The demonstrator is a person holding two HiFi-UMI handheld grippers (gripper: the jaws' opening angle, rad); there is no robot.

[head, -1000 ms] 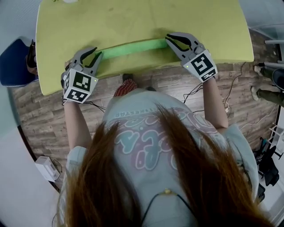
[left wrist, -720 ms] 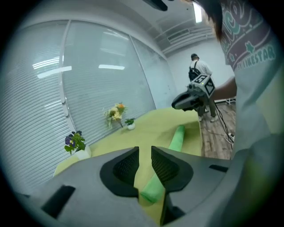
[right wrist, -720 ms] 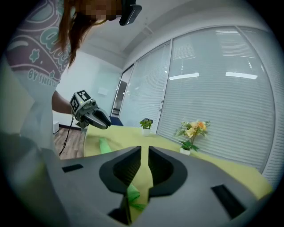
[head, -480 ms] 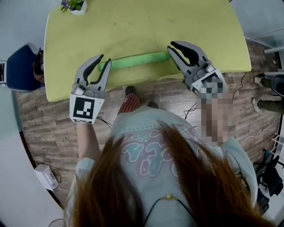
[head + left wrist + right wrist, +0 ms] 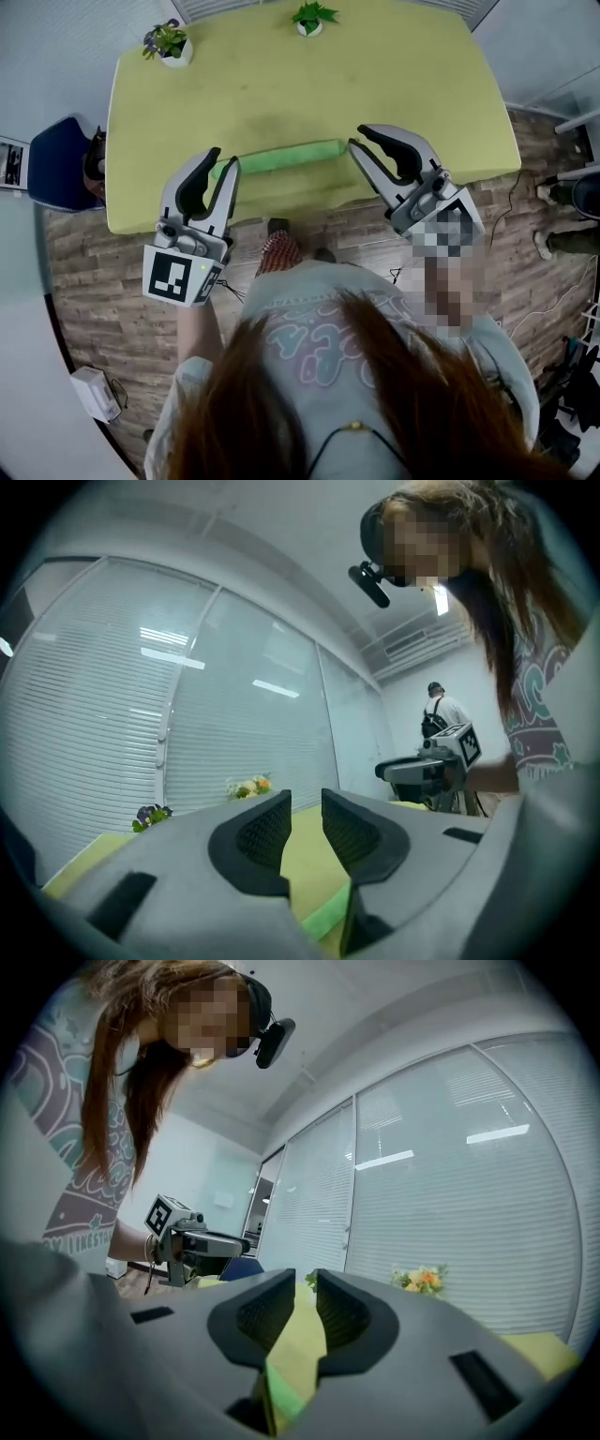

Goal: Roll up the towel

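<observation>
Rolled bright-green cloth towel (image 5: 277, 157) lies lengthwise near the front edge of the yellow-green desk (image 5: 281, 66), held by neither tool. Left tool (image 5: 223, 157): jaws a narrow gap apart, empty. Right tool (image 5: 356, 138): jaws have just been opening, narrow gap, nothing between them.

**Both grippers aloft, jaws narrowly apart**

Left gripper (image 5: 223, 157) and right gripper (image 5: 356, 137) hang level over the table's (image 5: 300, 199) near edge. Both point toward its far side, the right angled inward. Marker cubes face the person. Each gripper's jaws show a narrow gap with nothing between the pads. The right jaws have just been opening.
</observation>
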